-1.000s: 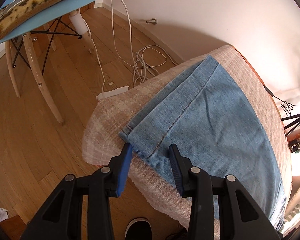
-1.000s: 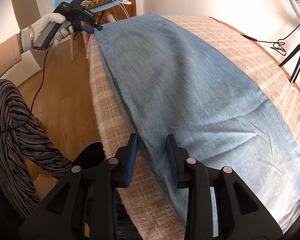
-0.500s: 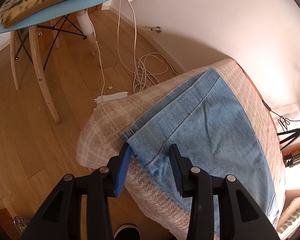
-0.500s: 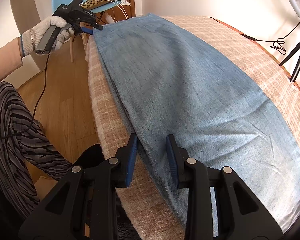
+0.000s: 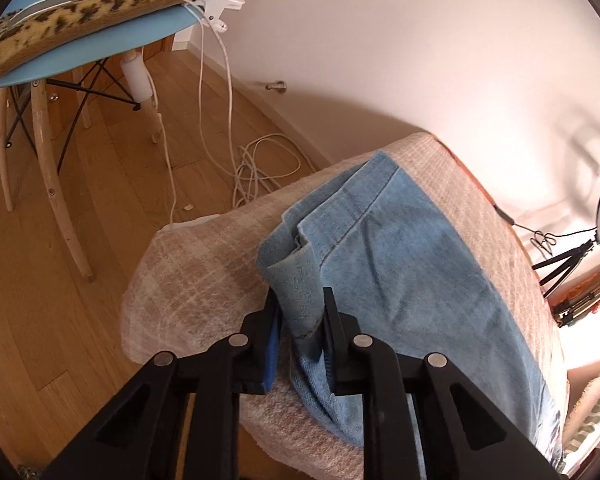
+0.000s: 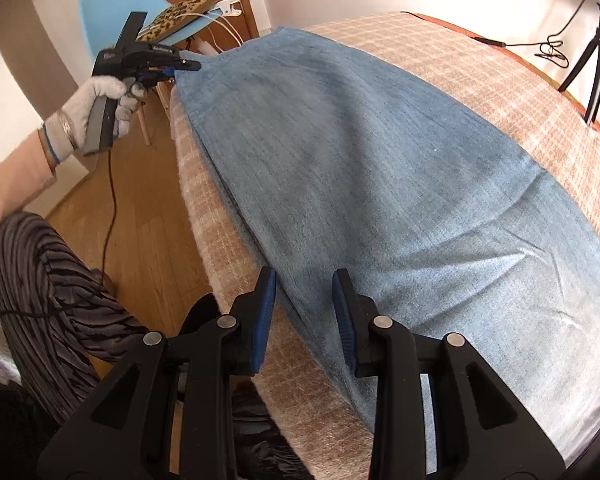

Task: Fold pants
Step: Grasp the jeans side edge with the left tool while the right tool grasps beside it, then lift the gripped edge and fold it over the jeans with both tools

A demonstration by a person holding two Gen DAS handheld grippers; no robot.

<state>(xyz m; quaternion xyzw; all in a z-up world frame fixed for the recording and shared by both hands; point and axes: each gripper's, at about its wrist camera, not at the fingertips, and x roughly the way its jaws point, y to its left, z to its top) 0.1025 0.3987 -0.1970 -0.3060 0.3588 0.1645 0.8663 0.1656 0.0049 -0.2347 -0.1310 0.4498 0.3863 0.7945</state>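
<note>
Jeans (image 5: 412,264) lie across a plaid blanket (image 5: 204,280); left gripper (image 5: 300,320) jaws, just closing, clench the hem, right gripper (image 6: 304,304) jaws released astride the edge. Wooden floor (image 5: 60,240), blue chair (image 5: 100,48) beyond.

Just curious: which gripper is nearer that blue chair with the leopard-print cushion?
Left. The left gripper pinches the denim pants hem beside the chair; the right gripper is at the opposite end.

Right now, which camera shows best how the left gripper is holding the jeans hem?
The left wrist view: the left gripper pinches the raised hem corner of the jeans close up. The right wrist view shows it small, far off.
</note>
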